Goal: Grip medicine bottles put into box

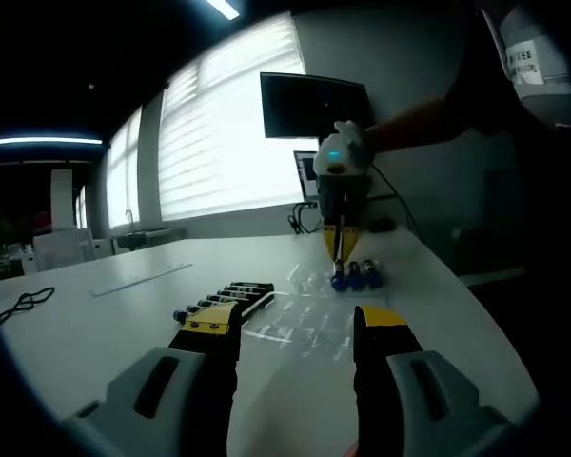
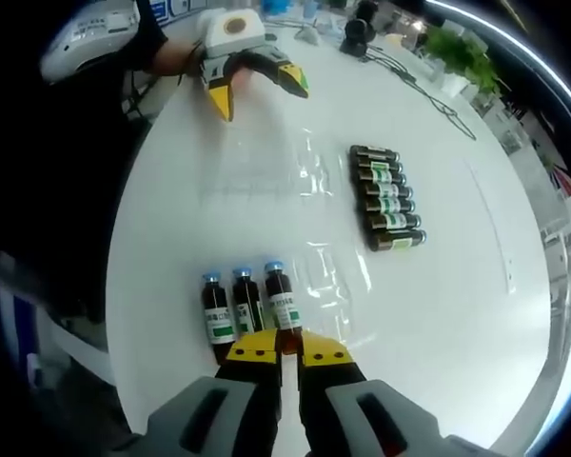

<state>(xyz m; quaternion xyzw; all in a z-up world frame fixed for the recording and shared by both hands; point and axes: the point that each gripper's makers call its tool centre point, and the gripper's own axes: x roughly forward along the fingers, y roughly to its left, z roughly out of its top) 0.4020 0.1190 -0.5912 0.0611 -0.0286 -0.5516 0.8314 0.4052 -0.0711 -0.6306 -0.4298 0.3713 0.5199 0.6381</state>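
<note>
At the bottom of the right gripper view, the right tool (image 2: 289, 354) is clamped on a bottle (image 2: 281, 309), rightmost of three standing in a clear box (image 2: 266, 181). Six more bottles (image 2: 385, 209) lie in a row on the white surface (image 2: 457, 314), right of centre. The left tool (image 2: 259, 84), upper left, has its jaws apart.

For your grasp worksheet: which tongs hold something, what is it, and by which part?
The right tongs are shut on the base of the rightmost medicine bottle of three lying together. The left tongs are open, holding nothing.

Three bottles (image 2: 246, 310) beside six-bottle row (image 2: 385, 199)
</note>
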